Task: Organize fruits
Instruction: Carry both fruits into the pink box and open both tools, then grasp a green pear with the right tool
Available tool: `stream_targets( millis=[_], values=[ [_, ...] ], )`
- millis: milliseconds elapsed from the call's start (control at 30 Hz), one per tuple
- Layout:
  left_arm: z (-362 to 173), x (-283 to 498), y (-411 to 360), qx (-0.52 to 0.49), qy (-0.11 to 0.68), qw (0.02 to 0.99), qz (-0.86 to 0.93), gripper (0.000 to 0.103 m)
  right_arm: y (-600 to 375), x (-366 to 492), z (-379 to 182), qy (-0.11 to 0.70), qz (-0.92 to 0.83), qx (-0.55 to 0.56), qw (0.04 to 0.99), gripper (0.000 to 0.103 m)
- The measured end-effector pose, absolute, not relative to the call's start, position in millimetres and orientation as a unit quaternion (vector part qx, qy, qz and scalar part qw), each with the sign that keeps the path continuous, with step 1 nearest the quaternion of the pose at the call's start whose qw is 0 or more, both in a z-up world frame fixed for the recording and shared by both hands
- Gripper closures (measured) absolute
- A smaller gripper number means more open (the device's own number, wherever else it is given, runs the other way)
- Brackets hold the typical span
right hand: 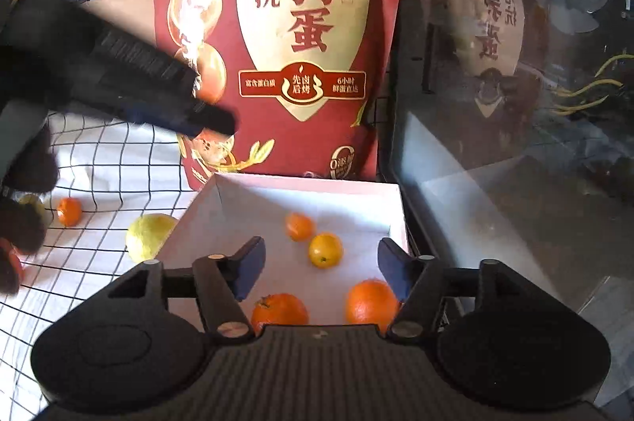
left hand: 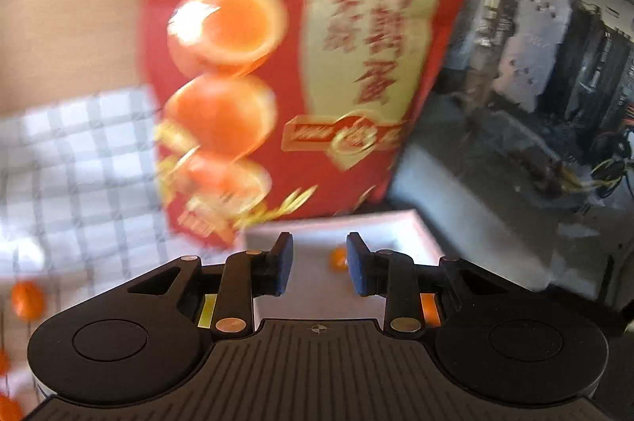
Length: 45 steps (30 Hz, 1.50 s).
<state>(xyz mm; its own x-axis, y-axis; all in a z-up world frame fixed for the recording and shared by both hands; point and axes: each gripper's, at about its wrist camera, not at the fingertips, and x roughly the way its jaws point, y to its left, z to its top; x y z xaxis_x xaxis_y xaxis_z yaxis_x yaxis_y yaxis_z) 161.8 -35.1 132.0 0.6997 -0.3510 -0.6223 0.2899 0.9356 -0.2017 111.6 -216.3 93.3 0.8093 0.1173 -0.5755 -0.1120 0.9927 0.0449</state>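
Left wrist view: left claw point(left hand: 319, 264) narrow-gapped, empty, above white box point(left hand: 412, 227); one orange fruit point(left hand: 337, 258) inside; motion-blurred.

Right wrist view: right claw point(right hand: 319, 272) wide, empty. White box holds four orange fruits; checked cloth point(right hand: 99, 163) carries one lemon point(right hand: 148, 235), one small orange point(right hand: 69, 211). One red bag point(right hand: 277, 37) behind.

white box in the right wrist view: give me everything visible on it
The white box is an open-topped, shallow tray with thin upright walls, cardboard by its look, with a pinkish tinge along the right rim. It sits on the checked cloth, just in front of the upright red pouch and beside the dark glass-fronted unit. Inside lie four loose fruits: two small ones toward the middle, two larger oranges nearest the camera. The right tool hovers open above it.
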Motion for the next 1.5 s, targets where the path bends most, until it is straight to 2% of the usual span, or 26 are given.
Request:
stream_targets(
  millis=[400,600,733,900,1200,1500],
  values=[
    [80,51,160,-0.202,0.352,0.914,0.001,0.070,-162,94,94,0.328,0.103,-0.081,0.936,0.037],
    [67,11,239,-0.218,0.370,0.900,0.073,0.070,-88,96,102,0.345,0.141,-0.131,0.919,0.034],
    [55,-4,273,-0.219,0.376,0.898,0.065,0.070,-31,108,104,0.373,0.171,-0.111,0.905,0.030],
    [41,-8,292,-0.193,0.365,0.910,0.030,0.070,38,129,92,0.414,0.203,-0.084,0.883,0.030],
    [34,-28,310,-0.206,0.362,0.909,0.029,0.070,144,132,75,0.371,0.291,-0.138,0.871,0.032],
    [28,-39,313,-0.254,0.384,0.887,0.036,0.070,186,209,70,0.461,0.262,-0.015,0.848,0.030]
  ],
)
